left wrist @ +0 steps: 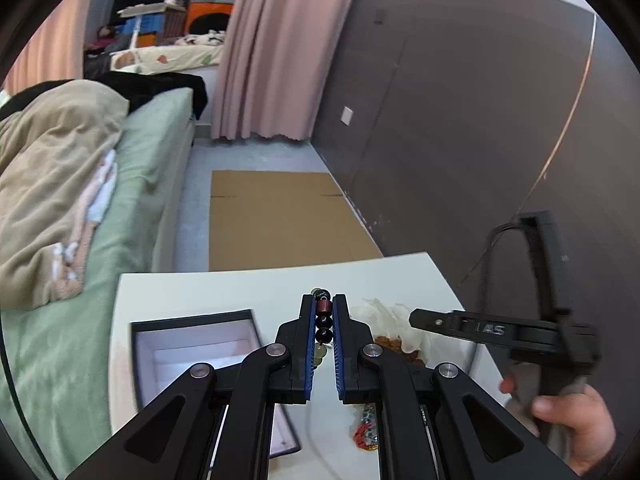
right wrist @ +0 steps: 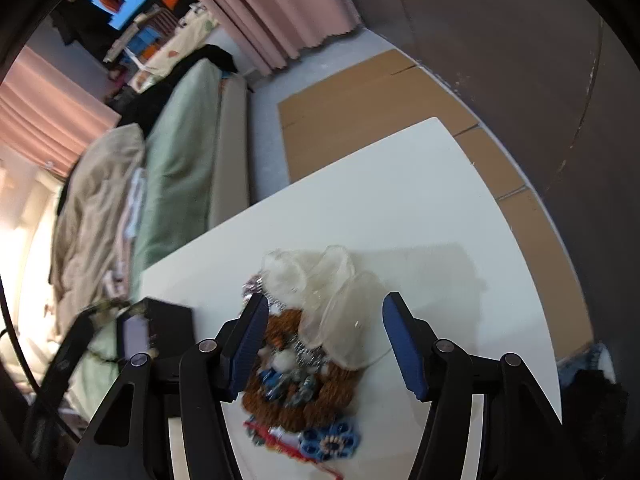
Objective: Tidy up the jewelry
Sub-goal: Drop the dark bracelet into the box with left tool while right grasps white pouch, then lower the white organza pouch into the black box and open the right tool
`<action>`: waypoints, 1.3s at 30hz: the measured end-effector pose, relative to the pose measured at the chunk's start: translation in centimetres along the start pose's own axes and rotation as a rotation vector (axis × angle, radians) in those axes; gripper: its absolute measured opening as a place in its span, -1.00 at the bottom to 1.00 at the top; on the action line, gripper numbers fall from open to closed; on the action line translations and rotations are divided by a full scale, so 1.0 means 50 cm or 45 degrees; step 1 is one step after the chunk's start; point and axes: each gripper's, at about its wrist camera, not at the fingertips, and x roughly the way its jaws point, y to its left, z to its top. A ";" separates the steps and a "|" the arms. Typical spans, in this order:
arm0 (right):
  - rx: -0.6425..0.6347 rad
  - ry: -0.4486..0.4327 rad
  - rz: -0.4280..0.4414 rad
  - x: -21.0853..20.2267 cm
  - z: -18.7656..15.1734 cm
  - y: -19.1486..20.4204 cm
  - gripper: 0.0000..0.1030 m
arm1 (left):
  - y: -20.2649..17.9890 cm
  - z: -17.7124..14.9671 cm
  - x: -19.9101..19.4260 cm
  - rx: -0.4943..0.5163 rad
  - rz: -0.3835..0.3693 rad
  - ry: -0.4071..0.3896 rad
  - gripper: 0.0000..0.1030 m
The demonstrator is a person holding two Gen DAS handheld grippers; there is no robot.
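We grip a beaded bracelet [left wrist: 323, 322] in our left gripper [left wrist: 323, 320], jaws clenched on it above the white table [left wrist: 224, 292], beside the open box [left wrist: 192, 344]. Our right gripper [right wrist: 324, 340] hangs released over the jewelry pile [right wrist: 296, 384] and clear bags [right wrist: 320, 280].

place: home bedroom
bed [left wrist: 152, 168]: green sheet, rumpled beige blanket [left wrist: 52, 184] on top
window side: pink curtains [left wrist: 272, 48] hanging to the floor
floor: flattened cardboard [left wrist: 276, 220] beside a dark wall
counter [right wrist: 400, 200]: small, white, near the bed
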 end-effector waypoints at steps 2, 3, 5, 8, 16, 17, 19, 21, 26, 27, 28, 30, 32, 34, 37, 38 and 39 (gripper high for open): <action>-0.010 0.014 -0.025 0.014 0.002 0.003 0.11 | 0.012 -0.001 -0.018 -0.013 0.002 -0.021 -0.85; -0.015 0.021 -0.036 0.022 0.002 0.004 -0.02 | 0.018 -0.001 -0.030 -0.019 0.003 -0.036 -0.85; -0.027 0.040 -0.060 0.037 -0.003 0.005 -0.32 | 0.029 -0.002 -0.050 -0.027 0.014 -0.062 -0.85; 0.015 0.062 -0.031 0.053 -0.018 -0.010 -0.95 | 0.047 -0.010 -0.074 -0.046 0.030 -0.087 -0.85; 0.033 -0.185 0.229 -0.067 -0.040 0.013 -0.95 | 0.093 -0.023 -0.088 -0.104 0.054 -0.071 -0.85; 0.029 -0.208 0.262 -0.080 -0.043 0.021 -0.95 | 0.097 -0.024 -0.090 -0.111 0.049 -0.072 -0.85; 0.020 -0.242 0.320 -0.100 -0.049 0.040 -0.95 | 0.103 -0.024 -0.092 -0.119 0.050 -0.071 -0.85; 0.007 -0.263 0.375 -0.115 -0.056 0.062 -0.95 | 0.109 -0.025 -0.094 -0.137 0.051 -0.071 -0.85; -0.033 -0.279 0.497 -0.125 -0.076 0.119 -0.95 | 0.135 -0.026 -0.097 -0.217 0.046 -0.032 -0.81; -0.044 -0.276 0.524 -0.124 -0.079 0.130 -0.95 | 0.141 -0.025 -0.099 -0.228 0.055 -0.030 -0.77; -0.054 -0.269 0.545 -0.121 -0.082 0.141 -0.95 | 0.147 -0.025 -0.103 -0.240 0.062 -0.031 -0.59; -0.073 -0.255 0.578 -0.113 -0.086 0.159 -0.95 | 0.159 -0.028 -0.113 -0.265 0.064 -0.047 -0.03; -0.088 -0.236 0.609 -0.106 -0.093 0.171 -0.95 | 0.171 -0.030 -0.130 -0.282 0.099 -0.088 0.35; -0.109 -0.214 0.634 -0.097 -0.098 0.192 -0.95 | 0.181 -0.029 -0.144 -0.281 0.144 -0.112 0.35; -0.150 -0.188 0.666 -0.085 -0.108 0.222 -0.95 | 0.194 -0.028 -0.147 -0.286 0.163 -0.104 0.35; -0.161 -0.179 0.684 -0.082 -0.111 0.233 -0.95 | 0.199 -0.030 -0.147 -0.293 0.169 -0.097 0.35; -0.174 -0.170 0.705 -0.078 -0.114 0.244 -0.95 | 0.203 -0.031 -0.147 -0.299 0.168 -0.093 0.35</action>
